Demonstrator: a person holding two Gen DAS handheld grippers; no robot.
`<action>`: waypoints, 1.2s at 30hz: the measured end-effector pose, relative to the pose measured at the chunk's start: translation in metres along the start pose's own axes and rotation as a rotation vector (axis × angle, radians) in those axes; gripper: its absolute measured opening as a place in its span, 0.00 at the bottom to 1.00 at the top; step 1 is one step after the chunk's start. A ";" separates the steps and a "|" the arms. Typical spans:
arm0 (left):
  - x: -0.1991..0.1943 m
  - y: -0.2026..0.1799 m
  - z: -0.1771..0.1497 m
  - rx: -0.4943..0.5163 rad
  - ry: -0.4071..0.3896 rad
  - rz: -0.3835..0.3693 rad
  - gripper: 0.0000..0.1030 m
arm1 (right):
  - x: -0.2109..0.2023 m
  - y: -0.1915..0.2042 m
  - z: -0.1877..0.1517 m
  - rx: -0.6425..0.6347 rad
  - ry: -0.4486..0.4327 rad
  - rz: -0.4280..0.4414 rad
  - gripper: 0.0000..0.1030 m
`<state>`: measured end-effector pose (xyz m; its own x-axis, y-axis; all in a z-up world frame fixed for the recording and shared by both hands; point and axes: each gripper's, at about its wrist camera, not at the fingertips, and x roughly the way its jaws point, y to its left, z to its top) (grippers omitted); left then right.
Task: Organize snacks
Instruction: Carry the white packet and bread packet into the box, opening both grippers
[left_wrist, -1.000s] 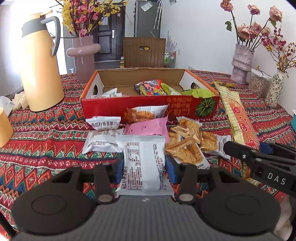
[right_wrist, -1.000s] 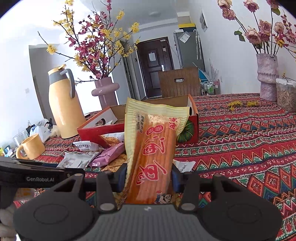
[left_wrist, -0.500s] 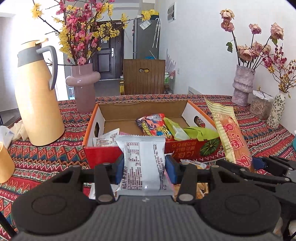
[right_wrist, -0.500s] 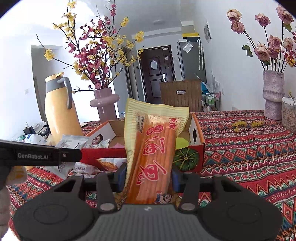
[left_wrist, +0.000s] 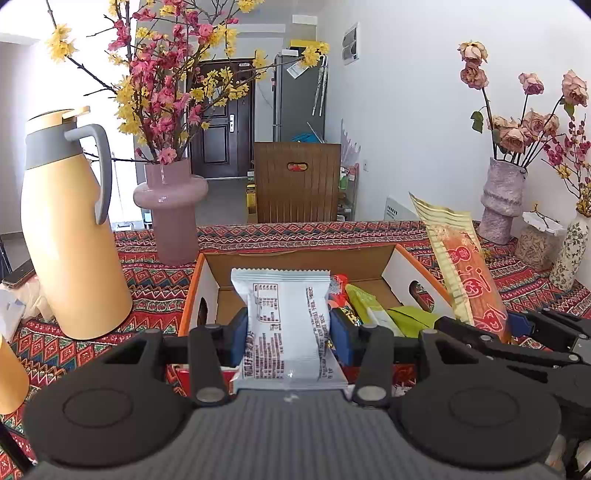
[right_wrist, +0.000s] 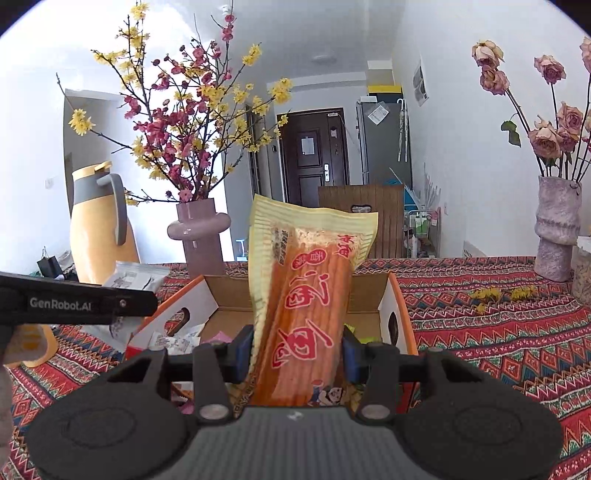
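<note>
From the left wrist camera I see my left gripper (left_wrist: 284, 332) clamped on a white snack packet (left_wrist: 286, 328), held upright at the near edge of the open cardboard box (left_wrist: 295, 258). Green and colourful packets (left_wrist: 373, 314) lie inside the box. A yellow jug (left_wrist: 70, 236) stands to the left on the patterned tablecloth (left_wrist: 155, 288).

From the right wrist camera, my right gripper (right_wrist: 295, 350) is closed on a long orange snack bag (right_wrist: 306, 306), standing upright over the near side of the same box (right_wrist: 395, 314). A pink vase (right_wrist: 201, 240) stands beyond the box's far left corner.
</note>
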<state>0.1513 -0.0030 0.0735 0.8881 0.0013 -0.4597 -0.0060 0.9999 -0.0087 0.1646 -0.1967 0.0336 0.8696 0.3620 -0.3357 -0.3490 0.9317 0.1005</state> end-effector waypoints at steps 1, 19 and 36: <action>0.003 0.002 0.002 -0.003 -0.001 0.002 0.45 | 0.004 0.000 0.003 -0.002 -0.001 -0.002 0.45; 0.067 0.032 0.014 -0.078 -0.004 0.036 0.45 | 0.084 0.000 0.023 -0.028 0.038 -0.036 0.45; 0.092 0.040 -0.008 -0.114 0.016 0.056 0.45 | 0.105 -0.005 0.006 -0.017 0.068 -0.049 0.59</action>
<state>0.2293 0.0374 0.0232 0.8775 0.0556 -0.4763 -0.1078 0.9907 -0.0830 0.2595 -0.1632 0.0031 0.8600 0.3130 -0.4031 -0.3133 0.9473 0.0672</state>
